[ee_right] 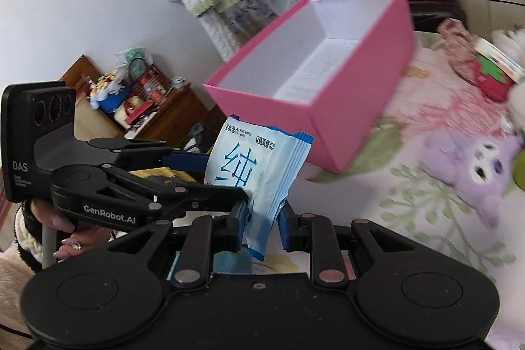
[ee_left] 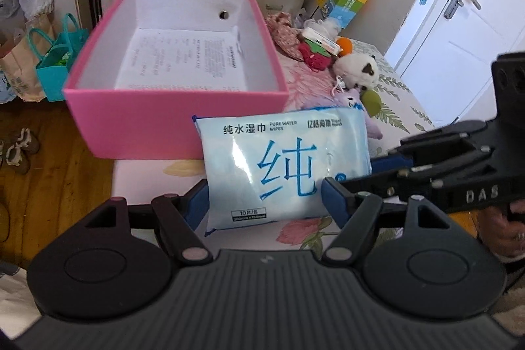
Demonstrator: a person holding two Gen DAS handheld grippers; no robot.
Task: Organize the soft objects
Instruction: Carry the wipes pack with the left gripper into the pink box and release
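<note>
Just in front of the pink box (ee_left: 174, 117), the wipes pack (ee_left: 285, 166) hangs pinched between both grippers: left gripper (ee_left: 265, 202) clamps its sides, right gripper (ee_right: 262, 218) nips one edge (slick film). An uneven let-go could drop it on the bedspread (ee_left: 390, 97).

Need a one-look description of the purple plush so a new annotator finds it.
Start at the pink box on the floral bedspread. Past its near right corner lies a toy pile; the purple plush is nearest the wipes pack. Only lilac one, with big dark eyes.
</note>
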